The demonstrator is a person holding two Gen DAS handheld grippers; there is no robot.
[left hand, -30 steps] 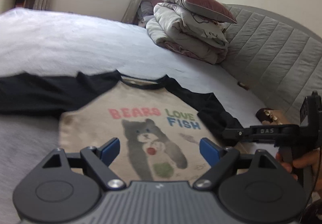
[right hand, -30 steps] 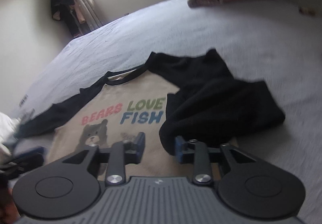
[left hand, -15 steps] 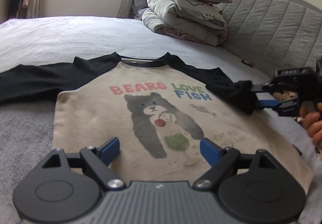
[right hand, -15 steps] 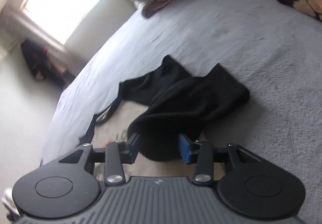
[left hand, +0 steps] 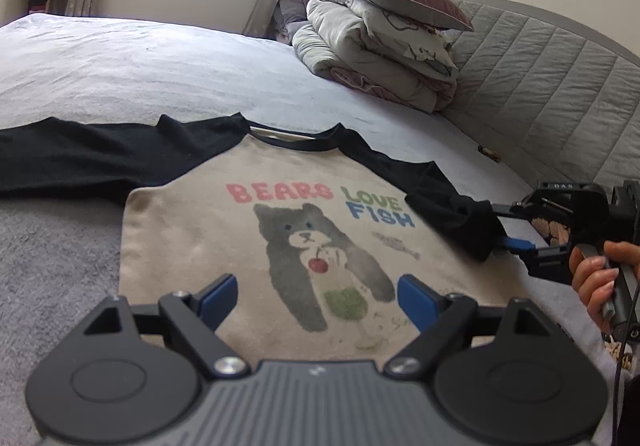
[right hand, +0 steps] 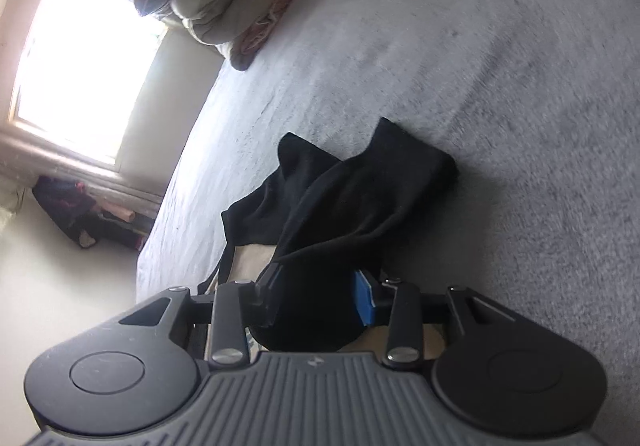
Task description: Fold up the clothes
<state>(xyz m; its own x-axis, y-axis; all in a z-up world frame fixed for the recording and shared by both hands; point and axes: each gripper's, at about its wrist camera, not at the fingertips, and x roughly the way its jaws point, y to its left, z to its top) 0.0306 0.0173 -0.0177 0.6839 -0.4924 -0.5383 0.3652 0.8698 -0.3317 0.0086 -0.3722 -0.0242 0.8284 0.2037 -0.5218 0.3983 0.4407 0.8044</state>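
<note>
We read three printed words on the beige long-sleeved shirt with black raglan sleeves point(left hand: 192, 242): "BEARS" in pink, "LOVE" in green and "FISH" in blue, set above a grey bear holding a red cherry. The shirt lay face up on the grey bed cover point(left hand: 120, 73), collar toward the far side, its left sleeve stretched out flat to the left. White letters on top of the right tongs point(left hand: 505, 226) looked like "DAS", though they were small.

The left tongs point(left hand: 316, 296) hovered over the shirt's near hem with the blue pads point(left hand: 218, 296) spread wide and nothing between them. The right tongs, gripped by a person's hand point(left hand: 596, 278) at the right edge, were clamped on the bunched cuff of the black right sleeve point(right hand: 352, 205), which sat pinched between the pads.

Compared with a second earlier, the right tongs had rolled hard, so their view showed the bed tilted, and the sleeve, then lying loose ahead of the pads, was now caught between them. The left tongs had barely shifted. A folded quilt topped by a mauve pillow point(left hand: 384, 41) stayed at the far right by the quilted grey headboard point(left hand: 560, 85).
</note>
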